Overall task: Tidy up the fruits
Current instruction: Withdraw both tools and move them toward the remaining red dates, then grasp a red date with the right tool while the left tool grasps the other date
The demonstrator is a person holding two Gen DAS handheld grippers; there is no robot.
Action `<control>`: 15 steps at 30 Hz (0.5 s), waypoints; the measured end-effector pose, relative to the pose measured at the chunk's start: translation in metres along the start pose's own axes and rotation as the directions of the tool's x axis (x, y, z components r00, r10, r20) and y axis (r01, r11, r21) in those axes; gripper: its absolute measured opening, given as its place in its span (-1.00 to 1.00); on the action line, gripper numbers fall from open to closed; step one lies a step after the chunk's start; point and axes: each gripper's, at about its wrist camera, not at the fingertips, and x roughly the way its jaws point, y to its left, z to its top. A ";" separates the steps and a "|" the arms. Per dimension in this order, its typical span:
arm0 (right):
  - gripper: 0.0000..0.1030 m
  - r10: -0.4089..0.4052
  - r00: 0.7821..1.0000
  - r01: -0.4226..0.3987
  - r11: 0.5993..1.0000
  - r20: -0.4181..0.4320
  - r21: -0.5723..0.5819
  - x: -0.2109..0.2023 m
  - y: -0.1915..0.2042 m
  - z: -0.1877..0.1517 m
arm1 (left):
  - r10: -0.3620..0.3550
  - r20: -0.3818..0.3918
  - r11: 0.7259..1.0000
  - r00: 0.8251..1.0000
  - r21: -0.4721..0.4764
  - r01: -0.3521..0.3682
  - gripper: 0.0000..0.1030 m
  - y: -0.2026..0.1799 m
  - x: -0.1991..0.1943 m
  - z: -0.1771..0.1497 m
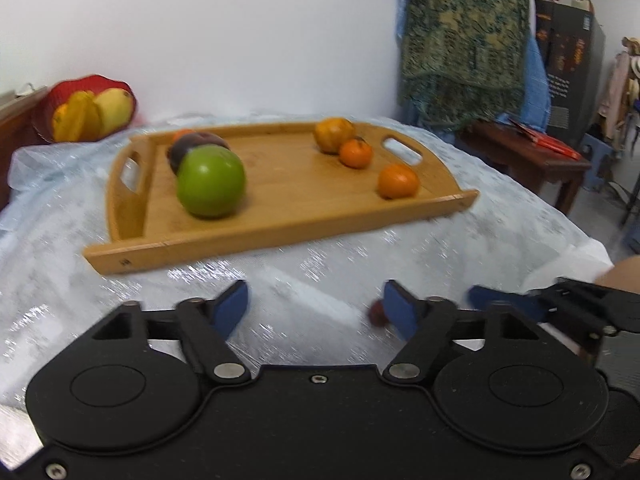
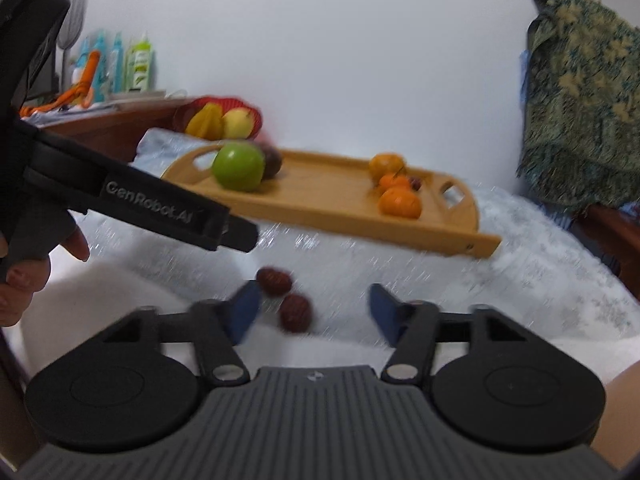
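A wooden tray lies on the plastic-covered table. On it sit a green apple, a dark fruit behind it, and three orange fruits at the right end. Two dark red dates lie on the cloth in front of the tray. My right gripper is open just above them; the nearer date lies between its fingers, untouched. My left gripper is open over bare cloth, with one date beside its right finger.
A red basket of yellow fruit stands at the back left. Bottles crowd a wooden shelf beyond it. A green patterned cloth hangs at the right above a wooden side table. The table edge drops off on the right.
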 end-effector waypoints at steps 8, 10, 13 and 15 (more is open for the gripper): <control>-0.57 0.051 0.998 -0.049 0.997 -0.038 0.051 0.005 -0.003 -0.001 | -0.062 -0.034 0.998 0.998 0.020 0.063 -0.37 -0.011 0.006 0.000; -0.58 0.060 0.998 -0.058 0.996 -0.033 0.068 0.005 -0.005 0.000 | -0.068 -0.042 0.997 0.997 0.026 0.069 -0.37 -0.013 0.007 -0.001; -0.58 0.032 0.999 -0.031 0.995 -0.016 0.092 0.003 -0.009 0.000 | -0.071 -0.052 0.997 0.996 0.039 0.074 -0.38 -0.015 0.008 -0.002; -0.58 -0.002 1.000 0.002 0.994 -0.006 0.105 0.003 -0.012 0.000 | -0.074 -0.057 0.996 0.996 0.041 0.076 -0.38 -0.016 0.009 -0.002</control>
